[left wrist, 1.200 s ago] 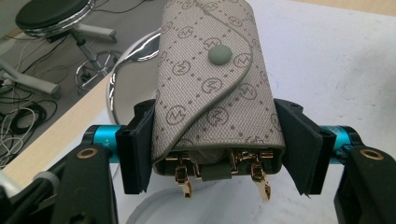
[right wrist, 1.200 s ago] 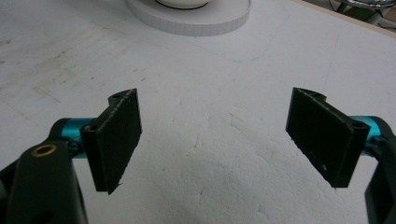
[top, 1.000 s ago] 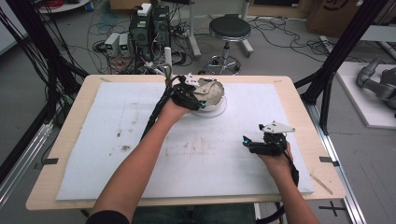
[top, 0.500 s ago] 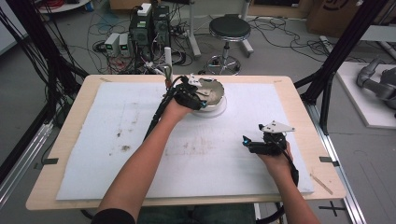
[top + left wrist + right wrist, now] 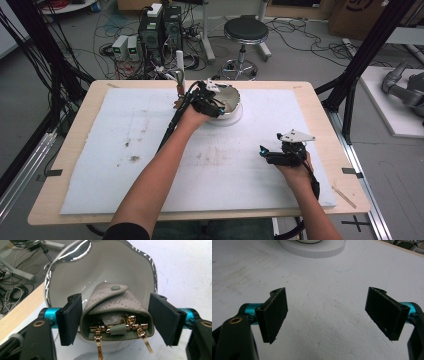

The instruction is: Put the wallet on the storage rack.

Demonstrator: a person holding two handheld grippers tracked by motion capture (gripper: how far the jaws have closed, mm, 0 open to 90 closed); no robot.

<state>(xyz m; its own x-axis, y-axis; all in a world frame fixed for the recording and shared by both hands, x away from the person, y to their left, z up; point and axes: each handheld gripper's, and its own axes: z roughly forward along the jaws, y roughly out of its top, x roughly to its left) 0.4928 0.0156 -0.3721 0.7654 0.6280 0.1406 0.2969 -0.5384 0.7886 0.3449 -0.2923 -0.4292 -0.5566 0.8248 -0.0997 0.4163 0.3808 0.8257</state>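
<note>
Left gripper (image 5: 116,322) sits at the rim of the bowl (image 5: 100,267), upper middle of the high view, with its jaws just opened to a middling width. The grey key pouch (image 5: 117,312) lies between the pads, propped against the bowl's inner wall; the right pad stands clear of it, the left is at most brushing its edge. The pouch's open mouth faces the camera, and its gold clips (image 5: 98,345) hang out over the near rim.

Risks, as I judge them: the pouch leans rather than lies flat, so a careless pull-back could catch a clip on a pad and drag the pouch out, or tip the bowl on its white round base (image 5: 235,116).

Right gripper (image 5: 267,152), lower right of the high view, rests with jaws wide and nothing between them. Bare white mat (image 5: 115,130) spreads all around it, so there is ample room; the bowl stands close to the table's far edge (image 5: 260,84).
</note>
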